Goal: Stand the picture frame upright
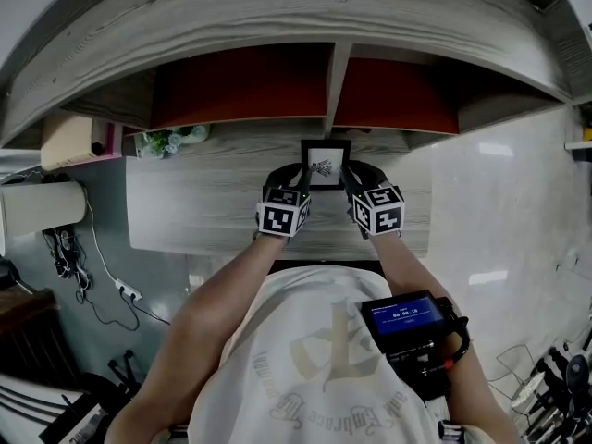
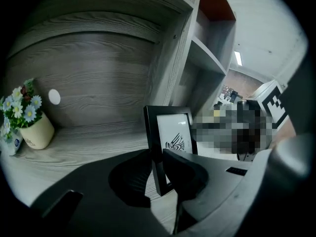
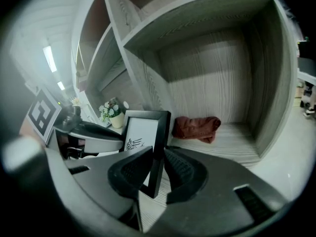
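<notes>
A black picture frame (image 1: 326, 165) with a white print stands upright on the grey wooden desk (image 1: 203, 202), in front of the shelf divider. My left gripper (image 1: 294, 176) holds its left edge and my right gripper (image 1: 351, 178) its right edge. In the left gripper view the frame (image 2: 173, 132) has its dark side bar between the two jaws of the left gripper (image 2: 157, 162). In the right gripper view the frame (image 3: 143, 132) has its right bar clamped between the ribbed pads of the right gripper (image 3: 159, 164). The frame's lower corners are hidden behind the jaws.
A small pot of white flowers (image 2: 29, 122) stands at the desk's back left. A crumpled red cloth (image 3: 196, 127) lies in the right cubby. The upright shelf divider (image 1: 338, 81) rises just behind the frame. A pale roll (image 1: 42, 206) sits left of the desk.
</notes>
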{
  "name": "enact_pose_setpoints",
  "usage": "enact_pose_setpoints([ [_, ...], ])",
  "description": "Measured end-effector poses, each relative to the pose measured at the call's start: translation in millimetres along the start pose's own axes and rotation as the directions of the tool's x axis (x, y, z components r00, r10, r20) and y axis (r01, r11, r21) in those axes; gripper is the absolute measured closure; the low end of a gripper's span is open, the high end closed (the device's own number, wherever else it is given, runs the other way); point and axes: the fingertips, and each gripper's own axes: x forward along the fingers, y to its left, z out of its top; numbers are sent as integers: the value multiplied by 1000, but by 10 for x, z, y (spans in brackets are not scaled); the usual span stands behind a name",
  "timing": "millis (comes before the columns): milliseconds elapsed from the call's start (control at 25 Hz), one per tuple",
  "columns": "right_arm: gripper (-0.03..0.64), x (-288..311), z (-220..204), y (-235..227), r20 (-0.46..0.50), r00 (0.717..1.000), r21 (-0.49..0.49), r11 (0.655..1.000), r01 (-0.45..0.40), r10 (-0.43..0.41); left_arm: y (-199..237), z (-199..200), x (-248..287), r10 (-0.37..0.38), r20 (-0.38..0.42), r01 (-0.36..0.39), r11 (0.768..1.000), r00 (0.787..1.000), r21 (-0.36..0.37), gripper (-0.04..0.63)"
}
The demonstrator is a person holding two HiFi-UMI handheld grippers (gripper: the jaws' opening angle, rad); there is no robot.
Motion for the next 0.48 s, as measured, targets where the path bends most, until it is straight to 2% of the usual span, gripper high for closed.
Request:
enact_pose_setpoints([
  [480, 539, 145, 84, -56, 4, 1000, -11, 1000, -4, 4, 128, 66, 125, 28, -4, -28, 1000, 1000, 1, 526],
])
